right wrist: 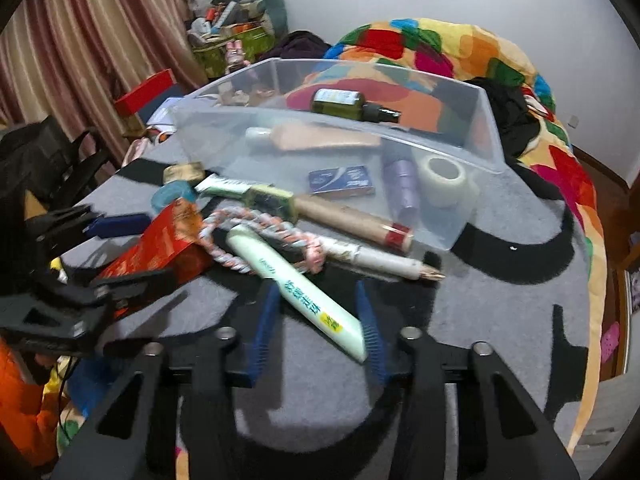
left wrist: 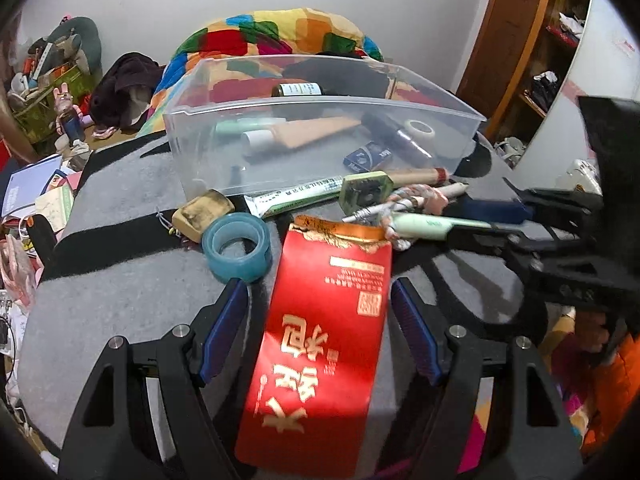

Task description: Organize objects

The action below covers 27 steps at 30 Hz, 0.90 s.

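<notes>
A clear plastic bin stands on a grey mat and holds a dark bottle, a tan tube, a blue box, a purple bottle and a white tape roll. My left gripper is open, its fingers on both sides of a red packet. My right gripper is open around the near end of a pale green tube. In front of the bin lie a blue tape ring, a braided cord, a paper roll and a pen.
A colourful quilt is piled behind the bin. Cluttered boxes and papers lie at the left. A wooden shelf stands at the right. A curtain hangs at the far left.
</notes>
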Motion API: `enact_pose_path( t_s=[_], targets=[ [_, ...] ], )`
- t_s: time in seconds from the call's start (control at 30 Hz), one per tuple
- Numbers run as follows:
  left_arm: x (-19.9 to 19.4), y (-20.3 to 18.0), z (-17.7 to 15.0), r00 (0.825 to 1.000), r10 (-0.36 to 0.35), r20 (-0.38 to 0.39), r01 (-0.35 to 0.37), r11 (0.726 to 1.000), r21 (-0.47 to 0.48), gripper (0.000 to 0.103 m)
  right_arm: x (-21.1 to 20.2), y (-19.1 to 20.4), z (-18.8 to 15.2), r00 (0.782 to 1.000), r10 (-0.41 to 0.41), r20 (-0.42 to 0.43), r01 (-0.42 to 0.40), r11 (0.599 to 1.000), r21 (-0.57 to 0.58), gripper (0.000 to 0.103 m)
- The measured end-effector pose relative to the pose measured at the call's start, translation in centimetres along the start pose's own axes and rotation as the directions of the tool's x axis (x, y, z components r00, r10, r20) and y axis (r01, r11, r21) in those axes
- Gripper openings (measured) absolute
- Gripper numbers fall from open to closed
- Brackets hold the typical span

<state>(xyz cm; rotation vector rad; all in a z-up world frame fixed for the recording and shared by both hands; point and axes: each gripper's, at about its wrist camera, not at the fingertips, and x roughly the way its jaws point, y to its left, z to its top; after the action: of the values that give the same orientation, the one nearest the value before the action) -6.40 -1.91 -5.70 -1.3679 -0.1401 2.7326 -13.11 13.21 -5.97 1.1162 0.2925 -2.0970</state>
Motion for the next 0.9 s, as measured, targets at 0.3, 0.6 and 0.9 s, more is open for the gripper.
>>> enact_pose_path(
  t_s=[0.3, 0.6, 0.9],
  targets=[
    [-0.1, -0.4, -0.6, 1.000, 0.010, 0.025, -0.011, 1.000, 0.029, 0.054, -1.8, 1.2, -2.0, 0.999, 0.034, -0.021, -0.036, 0.997, -0.071, 0.015],
    [-1.6, -0.6, -2.3, 1.000, 0.017, 0.027, -0.018, 0.999, 0.043, 0.054, -1.2, 2.9, -2.5, 0.998, 0.042, -0.044, -0.047, 0.992, -0.113, 0.015],
    [-1.2, -1.2, -2.4, 0.998, 0.043, 0.051, -0.046, 0.997, 0.061, 0.054, -0.2, 2.9, -1.7, 1.000, 0.016, -0.008, -0.016, 0.999, -0.051, 0.014]
  ],
)
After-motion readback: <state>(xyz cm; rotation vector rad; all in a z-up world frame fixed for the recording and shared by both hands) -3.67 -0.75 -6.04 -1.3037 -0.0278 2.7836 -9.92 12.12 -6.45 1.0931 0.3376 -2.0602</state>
